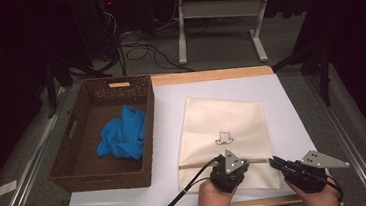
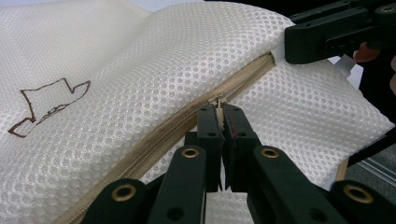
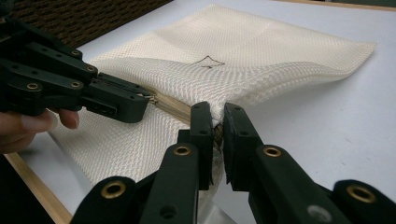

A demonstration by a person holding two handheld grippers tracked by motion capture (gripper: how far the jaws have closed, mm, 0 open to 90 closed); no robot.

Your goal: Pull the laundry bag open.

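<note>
You get a brightly lit white table (image 1: 179, 193) from above, while the room behind it sinks into near black. Both gripper views are sharp on the mesh bag (image 2: 140, 93), softening slightly toward the near edges.

Dim room w/ grey floor (image 1: 216, 50), white-legged table (image 1: 223, 9) at back, cables (image 1: 141, 49) on floor.

A brown woven basket (image 1: 74, 142) holding a crumpled blue cloth (image 1: 122, 132) sits at the left of the white-covered surface (image 1: 292, 108); cables (image 1: 141, 51) and a white frame (image 1: 218, 14) stand on the floor beyond.
</note>
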